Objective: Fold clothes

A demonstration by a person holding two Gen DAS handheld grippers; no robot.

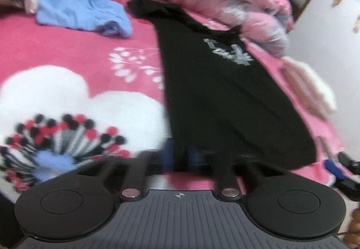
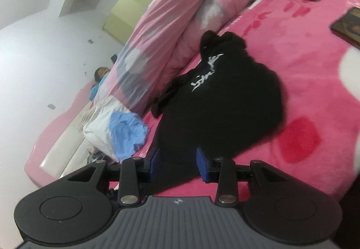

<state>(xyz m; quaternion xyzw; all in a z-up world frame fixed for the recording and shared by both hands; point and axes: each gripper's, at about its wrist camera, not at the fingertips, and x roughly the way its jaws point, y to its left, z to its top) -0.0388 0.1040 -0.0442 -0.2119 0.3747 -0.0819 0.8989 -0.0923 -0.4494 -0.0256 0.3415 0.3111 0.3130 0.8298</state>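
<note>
Your right gripper (image 2: 177, 162) straddles the black shirt's (image 2: 225, 100) near hem, pads apart; left gripper (image 1: 180, 159) blurred, grip unclear; shirt lies long and narrow on the pink bed (image 2: 292, 57), blue garment (image 1: 78, 8) crumpled, unfolded.

A home bedroom: bed (image 1: 90, 46) with pink quilt (image 2: 157, 30).

White script on the black shirt (image 1: 227, 91) is unreadable.
</note>
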